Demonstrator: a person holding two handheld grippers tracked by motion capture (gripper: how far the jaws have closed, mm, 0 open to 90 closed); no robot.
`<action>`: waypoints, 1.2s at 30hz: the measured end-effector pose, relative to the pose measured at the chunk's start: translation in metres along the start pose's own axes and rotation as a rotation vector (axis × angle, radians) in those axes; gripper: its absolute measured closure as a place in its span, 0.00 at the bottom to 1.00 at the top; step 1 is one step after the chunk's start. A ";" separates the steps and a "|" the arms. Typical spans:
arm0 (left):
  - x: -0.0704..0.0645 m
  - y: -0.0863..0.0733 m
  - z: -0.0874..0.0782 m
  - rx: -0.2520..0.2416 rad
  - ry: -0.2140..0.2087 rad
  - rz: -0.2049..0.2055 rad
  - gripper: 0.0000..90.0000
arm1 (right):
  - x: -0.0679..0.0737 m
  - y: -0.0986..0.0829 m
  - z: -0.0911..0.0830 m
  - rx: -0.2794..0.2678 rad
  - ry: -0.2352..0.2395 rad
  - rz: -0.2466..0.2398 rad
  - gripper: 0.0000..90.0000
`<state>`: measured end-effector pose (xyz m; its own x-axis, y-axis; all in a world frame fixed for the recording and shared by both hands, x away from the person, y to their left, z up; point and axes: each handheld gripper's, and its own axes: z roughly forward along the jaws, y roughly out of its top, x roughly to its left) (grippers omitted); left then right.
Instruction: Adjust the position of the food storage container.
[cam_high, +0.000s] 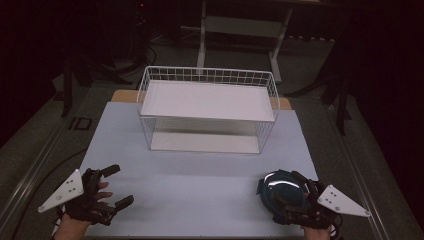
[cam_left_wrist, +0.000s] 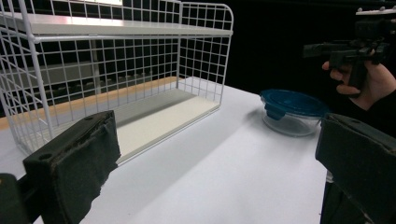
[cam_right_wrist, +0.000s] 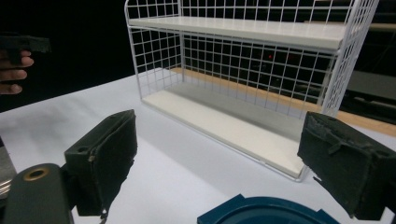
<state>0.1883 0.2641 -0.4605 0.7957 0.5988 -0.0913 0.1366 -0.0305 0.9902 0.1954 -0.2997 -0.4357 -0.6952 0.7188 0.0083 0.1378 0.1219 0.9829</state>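
Note:
A round clear container with a blue lid (cam_high: 279, 189) sits on the table near its front right corner. My right gripper (cam_high: 288, 189) hangs open just above it, apart from it. In the right gripper view the wide-apart jaws of the right gripper (cam_right_wrist: 224, 163) frame the lid's edge (cam_right_wrist: 261, 213) at the bottom. My left gripper (cam_high: 119, 185) stands open at the front left with nothing between its fingers. From the left gripper (cam_left_wrist: 217, 161) I see the container (cam_left_wrist: 292, 109) to the right, with the right gripper (cam_left_wrist: 345, 49) held above it.
A white two-shelf wire rack (cam_high: 207, 100) stands at the middle back of the pale table sheet (cam_high: 200, 175); both shelves are bare. The rack also shows ahead in the gripper views (cam_left_wrist: 116, 70) (cam_right_wrist: 243, 70). Dark floor and a desk frame (cam_high: 240, 30) lie beyond.

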 end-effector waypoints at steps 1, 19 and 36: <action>-0.001 0.000 0.000 -0.005 -0.002 -0.001 0.00 | 0.001 0.001 0.000 0.002 0.003 -0.008 0.13; 0.001 0.001 -0.001 -0.012 0.014 -0.008 0.00 | 0.003 0.016 0.004 0.031 0.011 -0.072 0.11; 0.001 0.000 0.001 -0.004 0.010 -0.008 0.00 | -0.034 0.001 -0.015 0.147 0.017 -0.065 0.31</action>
<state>0.1901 0.2640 -0.4609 0.7884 0.6073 -0.0980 0.1404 -0.0225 0.9898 0.2087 -0.3338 -0.4320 -0.7178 0.6945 -0.0497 0.1936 0.2676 0.9439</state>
